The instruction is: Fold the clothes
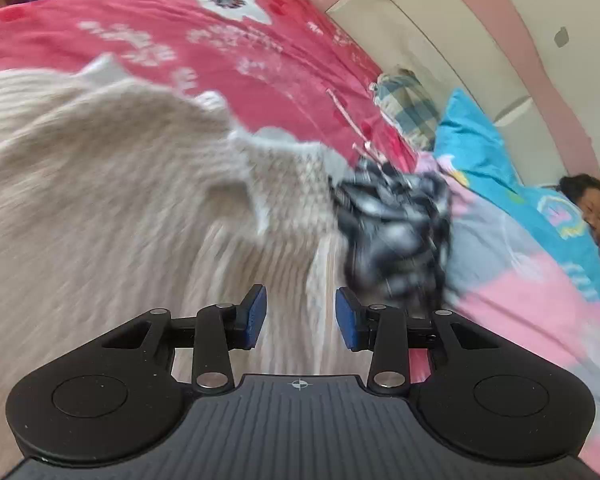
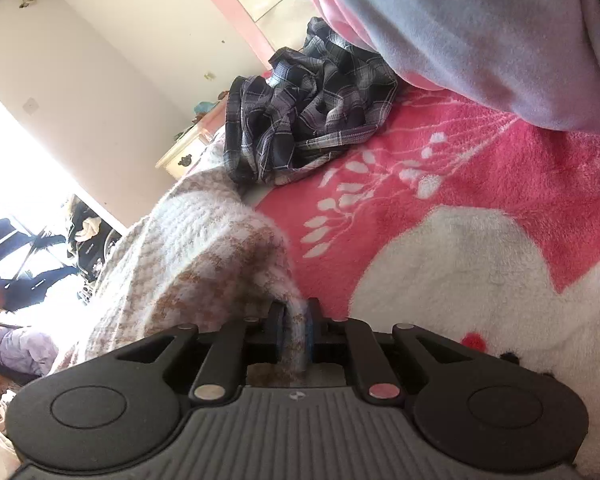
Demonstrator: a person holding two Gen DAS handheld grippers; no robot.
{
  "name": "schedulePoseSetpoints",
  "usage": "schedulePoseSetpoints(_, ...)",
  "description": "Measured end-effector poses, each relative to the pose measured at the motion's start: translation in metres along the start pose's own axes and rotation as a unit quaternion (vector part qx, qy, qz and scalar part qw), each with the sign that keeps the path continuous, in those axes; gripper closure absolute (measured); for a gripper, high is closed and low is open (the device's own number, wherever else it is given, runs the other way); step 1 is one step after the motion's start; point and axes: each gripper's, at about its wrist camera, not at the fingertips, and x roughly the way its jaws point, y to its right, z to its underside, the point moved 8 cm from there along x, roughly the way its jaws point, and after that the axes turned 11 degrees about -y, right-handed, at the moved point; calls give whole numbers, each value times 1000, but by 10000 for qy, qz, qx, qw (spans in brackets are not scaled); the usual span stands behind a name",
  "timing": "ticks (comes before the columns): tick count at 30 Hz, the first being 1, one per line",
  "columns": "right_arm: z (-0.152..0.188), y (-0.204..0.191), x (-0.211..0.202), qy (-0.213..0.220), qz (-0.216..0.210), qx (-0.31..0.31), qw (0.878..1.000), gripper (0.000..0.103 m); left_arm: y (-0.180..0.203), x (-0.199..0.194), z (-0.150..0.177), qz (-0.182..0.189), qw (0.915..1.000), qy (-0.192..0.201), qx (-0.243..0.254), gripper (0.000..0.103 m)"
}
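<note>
The bed fills both views under a red fleece blanket with white prints; bare blanket lies open toward 12 o'clock in the left view and from 1 to 3 o'clock in the right view; a pink and blue quilt crowds the bed's edge at 3 o'clock in the left view, with a person's head at its far end; the beige knit sweater sprawls from 9 to 12 o'clock, blurred; a crumpled dark plaid shirt lies just beside it at 12 o'clock in the right view; the left claw is spread, its blue pads holding nothing above the knit; the right claw pinches a fold of the sweater.
</note>
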Motion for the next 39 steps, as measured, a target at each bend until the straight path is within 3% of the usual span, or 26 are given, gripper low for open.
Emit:
schedulePoseSetpoints(2, 1, -3, -3, 33, 182, 28, 9998, 88, -2, -27, 20, -30, 9999, -122, -65, 61)
schedulePoseSetpoints(4, 3, -8, -13, 97, 589, 120, 9981, 75, -3, -49, 40, -74, 9996, -246, -140, 53)
schedulePoseSetpoints(5, 4, -10, -22, 146, 819, 191, 9964, 72, -8, -65, 56, -148, 9993, -244, -228, 48)
schedulePoseSetpoints(7, 7, -16, -46, 241, 1178, 351, 9921, 66, -10, -81, 78, -123, 9995, -251, -168, 48)
schedulePoseSetpoints(10, 17, -32, -90, 245, 1213, 523, 9909, 66, -20, -101, 109, -39, 9998, -197, -47, 48)
schedulePoseSetpoints(16, 73, -100, -179, -488, 832, 397, 9945, 63, -40, -96, 164, 254, 9962, -219, -800, 49)
schedulePoseSetpoints(20, 133, -103, -184, -1136, 1205, 727, 9835, 60, -19, -71, 210, 840, 9887, -835, -923, 53)
schedulePoseSetpoints(23, 169, -105, -166, -1370, 1624, 480, 9760, 61, 1, -60, 239, 894, 9899, -977, -496, 53)
schedulePoseSetpoints(27, 185, -106, -149, -1188, 2294, -138, 9660, 64, 13, -37, 263, 467, 9899, -1284, 382, 56)
schedulePoseSetpoints(30, 188, -110, -143, -1159, 2413, -262, 9632, 73, 14, -19, 273, 15, 9837, -1581, 861, 57)
schedulePoseSetpoints(33, 191, -115, -137, -1152, 2472, -343, 9615, 81, 18, -14, 278, 106, 9807, -1718, 925, 57)
schedulePoseSetpoints(39, 189, -134, -140, -1007, 2440, -445, 9635, 92, 6, -5, 286, -124, 9818, -1686, 863, 91)
